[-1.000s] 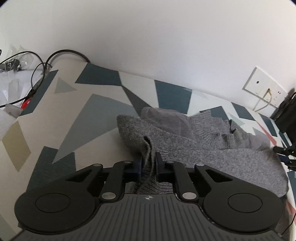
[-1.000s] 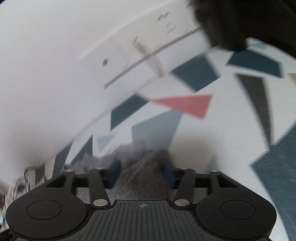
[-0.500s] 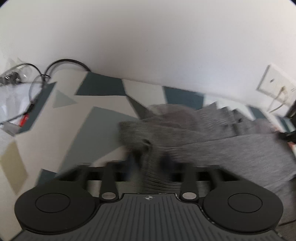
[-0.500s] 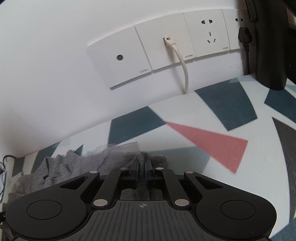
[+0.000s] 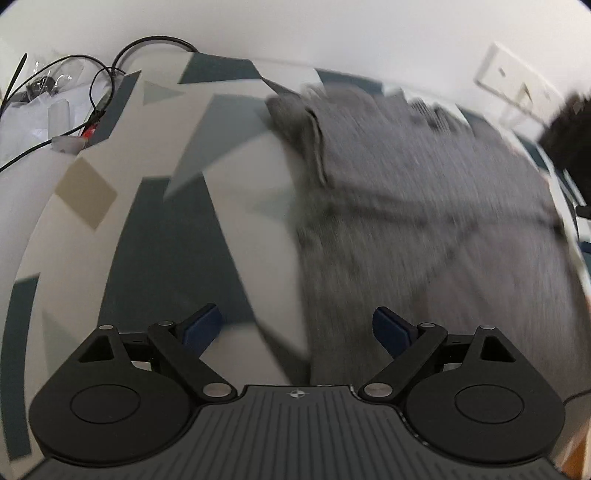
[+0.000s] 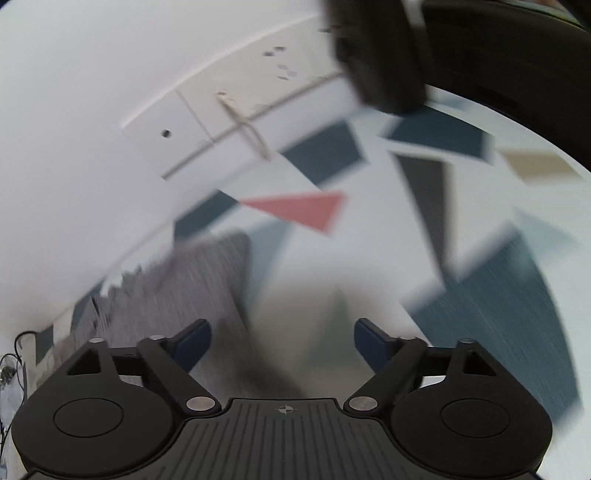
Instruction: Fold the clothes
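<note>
Both tongs have let go of the grey knit garment since a second ago, when each was pinched on its fabric, and both cameras now sit farther back from it. Left tongs stand wide, with their blue pads well apart; the near edge of the garment runs up between them, and the right-hand pad sits over the fabric, but neither pad presses on it. Right tongs are opening, their jaws already far apart, with only blurred worktop and a dark smear of grey cloth low between them; nothing is gripped. In the left wrist view the garment lies spread flat on the patterned worktop, its long axis running from the near edge of the picture away toward the white wall, with a folded-over flap along its left side. In the right wrist view one corner of the garment shows at the left, pointing toward the wall sockets. Loose black cables lie at the worktop's far left corner. Both views are motion-blurred.
</note>
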{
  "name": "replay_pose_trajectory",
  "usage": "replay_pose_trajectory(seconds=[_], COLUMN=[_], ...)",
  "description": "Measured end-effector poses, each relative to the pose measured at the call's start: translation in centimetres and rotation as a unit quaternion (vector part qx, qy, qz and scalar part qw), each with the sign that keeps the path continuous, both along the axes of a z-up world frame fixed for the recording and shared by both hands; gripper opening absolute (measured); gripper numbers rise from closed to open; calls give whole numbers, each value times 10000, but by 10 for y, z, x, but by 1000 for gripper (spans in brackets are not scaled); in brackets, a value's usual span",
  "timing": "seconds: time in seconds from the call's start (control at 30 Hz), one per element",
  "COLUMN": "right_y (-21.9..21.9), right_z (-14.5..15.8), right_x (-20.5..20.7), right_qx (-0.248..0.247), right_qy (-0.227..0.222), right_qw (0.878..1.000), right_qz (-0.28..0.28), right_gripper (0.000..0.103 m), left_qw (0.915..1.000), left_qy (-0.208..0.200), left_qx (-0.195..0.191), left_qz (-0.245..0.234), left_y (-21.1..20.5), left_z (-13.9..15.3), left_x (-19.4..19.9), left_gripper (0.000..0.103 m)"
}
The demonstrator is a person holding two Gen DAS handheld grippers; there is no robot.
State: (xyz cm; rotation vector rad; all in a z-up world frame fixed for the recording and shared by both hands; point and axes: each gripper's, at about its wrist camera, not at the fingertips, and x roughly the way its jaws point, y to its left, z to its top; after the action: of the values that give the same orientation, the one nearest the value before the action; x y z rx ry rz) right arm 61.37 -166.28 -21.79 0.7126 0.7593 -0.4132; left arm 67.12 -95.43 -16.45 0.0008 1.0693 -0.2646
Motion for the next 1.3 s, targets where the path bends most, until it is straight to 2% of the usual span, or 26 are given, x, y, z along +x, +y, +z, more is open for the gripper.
replay_pose_trajectory(seconds=[0.17, 0.33, 0.4, 0.6, 0.7, 0.83, 0.9, 0.97, 1.0, 1.03, 1.07, 1.1, 1.13, 1.17, 1.3], right_y=[34, 67, 77, 100, 113, 113, 114, 115, 117, 118, 118, 118, 117, 115, 105], right_z=[7, 7, 4, -11, -17, -18, -18, -16, -14, -12, -10, -8, -6, -5, -5], right_x=[-79, -126, -142, -162, -162, -162, -164, -166, -167, -168, -167, -166, -165, -164, -169], right_qx=[-174, -849, -995, -1110, -1509, -1600, -1678, -1745, -1770, -1763, -1710, -1646, -1491, -1259, -771], right_qy=[224, 902, 1032, 1205, 1230, 1041, 917, 752, 667, 583, 526, 476, 417, 355, 246], right_qw=[9988, 9923, 9895, 9840, 9746, 9714, 9683, 9643, 9615, 9587, 9568, 9550, 9547, 9560, 9615], right_qz=[-410, 2, 196, 705, 1108, 1412, 1608, 1846, 1995, 2153, 2291, 2421, 2541, 2624, 2626], right_gripper=[100, 102, 102, 102, 102, 102, 97, 79, 74, 62, 47, 36, 14, 10, 9], left_qw=[9991, 9953, 9941, 9964, 9972, 9965, 9954, 9943, 9939, 9937, 9939, 9944, 9954, 9961, 9971], left_qy=[-48, -215, -263, -350, -512, -629, -728, -805, -840, -881, -930, -944, -902, -849, -651], left_qx=[177, 413, 502, 479, 488, 491, 494, 479, 451, 420, 370, 301, 211, 138, -108], left_qz=[-382, -855, -927, -606, -252, 246, 387, 517, 556, 546, 471, 359, 244, 177, 382], left_y=[-17, -36, -41, -43, -45, -49, -50, -51, -51, -51, -53, -55, -57, -58, -52], left_z=[-1, -4, -5, -6, -8, -8, -9, -10, -10, -9, -7, -4, 0, 3, 5], left_x=[-34, -66, -78, -113, -127, -137, -142, -147, -148, -150, -153, -156, -159, -162, -180], left_gripper=[98, 102, 102, 103, 103, 103, 103, 102, 99, 95, 78, 47, 31, 18, 16])
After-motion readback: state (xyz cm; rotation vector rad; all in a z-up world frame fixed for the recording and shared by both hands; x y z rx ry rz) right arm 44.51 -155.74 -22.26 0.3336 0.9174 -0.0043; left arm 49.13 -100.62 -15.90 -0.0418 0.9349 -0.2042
